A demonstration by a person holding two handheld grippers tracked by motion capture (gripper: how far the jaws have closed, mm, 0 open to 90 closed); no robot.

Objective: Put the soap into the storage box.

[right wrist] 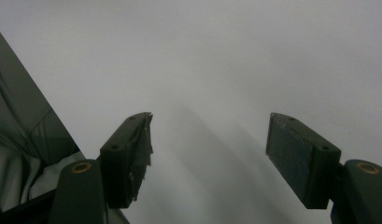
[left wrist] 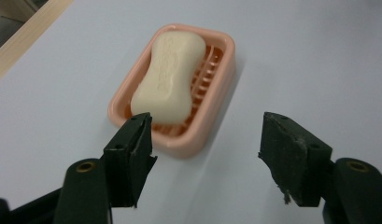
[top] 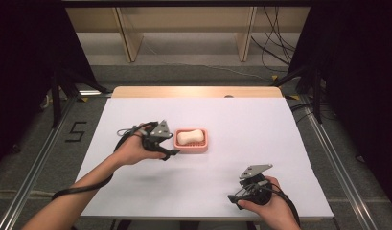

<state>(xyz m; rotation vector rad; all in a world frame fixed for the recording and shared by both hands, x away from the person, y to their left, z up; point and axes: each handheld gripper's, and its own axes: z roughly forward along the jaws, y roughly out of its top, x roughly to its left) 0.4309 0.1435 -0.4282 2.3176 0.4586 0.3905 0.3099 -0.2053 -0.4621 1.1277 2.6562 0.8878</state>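
- High view: my left gripper sits left of centre, its tip just beside the left end of the pink soap dish, which lies near the middle of the white table. The soap bar lies in the dish, long axis running left to right across the frame.
- High view: my right gripper is at lower right, well apart from the dish, over bare table.
- Left gripper view: jaws stand wide apart with nothing between them. The dish sits in the upper middle, just beyond the left jaw; the soap's long axis runs from lower left to upper right, tilted steeply.
- Right gripper view: jaws spread wide, gripping nothing, above plain white surface.
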